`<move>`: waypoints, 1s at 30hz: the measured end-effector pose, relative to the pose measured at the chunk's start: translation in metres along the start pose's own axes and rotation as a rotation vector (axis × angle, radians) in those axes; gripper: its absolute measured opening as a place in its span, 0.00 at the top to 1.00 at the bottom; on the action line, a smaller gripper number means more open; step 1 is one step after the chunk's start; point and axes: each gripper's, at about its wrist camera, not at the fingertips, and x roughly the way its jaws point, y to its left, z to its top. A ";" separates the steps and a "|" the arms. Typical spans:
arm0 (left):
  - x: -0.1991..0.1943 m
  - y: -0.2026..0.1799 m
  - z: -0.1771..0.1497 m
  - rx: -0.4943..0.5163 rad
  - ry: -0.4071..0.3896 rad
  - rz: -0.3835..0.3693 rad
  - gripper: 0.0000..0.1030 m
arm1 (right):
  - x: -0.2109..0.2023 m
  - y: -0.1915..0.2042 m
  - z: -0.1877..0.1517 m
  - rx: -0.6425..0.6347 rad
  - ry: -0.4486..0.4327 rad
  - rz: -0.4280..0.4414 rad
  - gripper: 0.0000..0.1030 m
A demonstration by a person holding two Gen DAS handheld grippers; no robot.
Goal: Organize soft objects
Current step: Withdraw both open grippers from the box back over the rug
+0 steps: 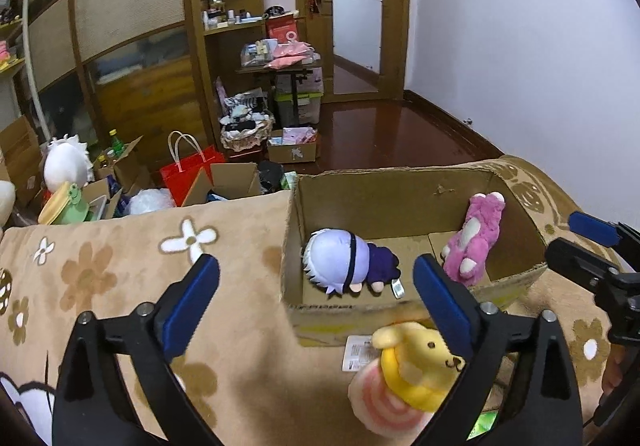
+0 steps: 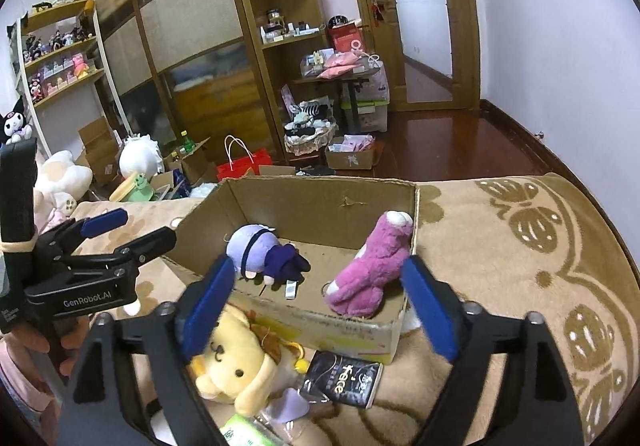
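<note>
Fingers of both the left gripper [image 1: 316, 302] and right gripper [image 2: 320, 302] stand spread, pinching nothing, angled down over the open brown cardboard box [image 2: 320, 202] holding a pink plush bear [image 2: 372, 274] and a lilac-haired doll [image 2: 264, 250]. Judged next: close on the yellow plush dog [image 2: 230, 362] lying outside, just beside the box's near wall

Purple-clad doll [image 2: 260, 252] and pink plush [image 2: 372, 274] in cardboard box [image 2: 320, 206]; yellow dog plush [image 2: 236, 362] outside.
</note>
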 end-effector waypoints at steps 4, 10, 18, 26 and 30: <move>-0.015 0.000 -0.005 -0.006 -0.006 0.022 0.01 | -0.016 0.003 -0.003 0.004 -0.019 -0.007 0.01; -0.037 -0.003 -0.013 0.020 -0.012 0.017 0.01 | -0.037 0.007 -0.007 0.004 -0.034 -0.025 0.00; -0.065 -0.012 -0.025 0.036 -0.027 -0.011 0.01 | -0.060 0.003 -0.017 0.031 -0.035 -0.044 0.00; -0.071 -0.025 -0.040 0.074 -0.029 -0.035 0.01 | -0.066 -0.005 -0.023 0.074 -0.026 -0.052 0.00; -0.068 -0.034 -0.044 0.094 -0.048 -0.060 0.01 | -0.064 -0.009 -0.027 0.083 -0.012 -0.061 0.00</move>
